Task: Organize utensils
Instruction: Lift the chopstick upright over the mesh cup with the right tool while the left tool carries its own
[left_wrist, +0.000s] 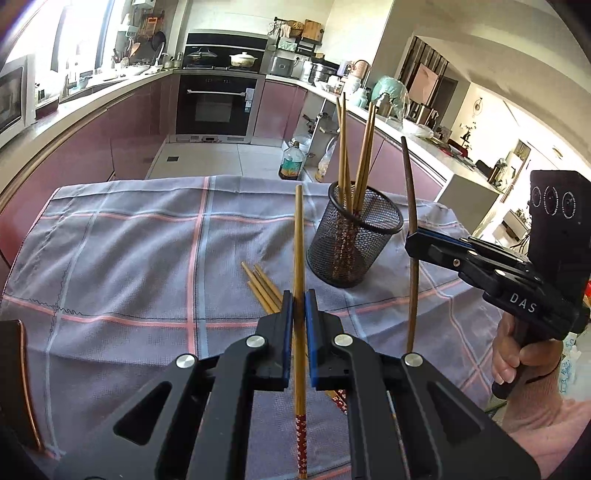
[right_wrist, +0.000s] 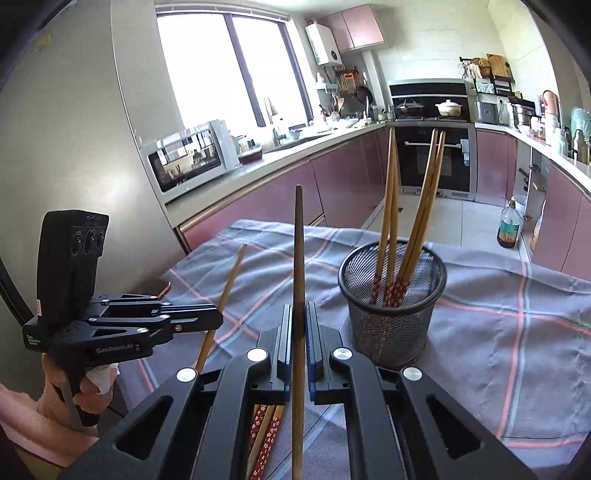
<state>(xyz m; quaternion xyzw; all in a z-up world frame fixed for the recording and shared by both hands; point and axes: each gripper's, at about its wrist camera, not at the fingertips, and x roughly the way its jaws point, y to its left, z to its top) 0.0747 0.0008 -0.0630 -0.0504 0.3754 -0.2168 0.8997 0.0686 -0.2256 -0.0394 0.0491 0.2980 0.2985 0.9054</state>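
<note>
Bamboo is what both of your tools are clamped on: the left tool (left_wrist: 299, 306) pinches a pale chopstick with a red flowered end (left_wrist: 300, 295), the right tool (right_wrist: 298, 325) a darker brown chopstick (right_wrist: 297, 295), each standing nearly upright between closed jaws. Your target, the black wire-mesh cup (left_wrist: 352, 236), stands on the grey checked cloth over the table (left_wrist: 129, 258), ahead and to the right of the left tool, already holding several chopsticks (left_wrist: 351, 155) patterned-end down.

To do this well, I judge you should bring one stick over the rim at a time, lower its bottom end inside the mesh before letting go, and steer around the upright sticks so you do not tip the cup.

From the left wrist you see loose chopsticks (left_wrist: 264, 288) lying on the cloth just beside the cup, tips showing. From the right wrist you look down into the cup and see their flowered ends (right_wrist: 264, 428) under the tool.
</note>
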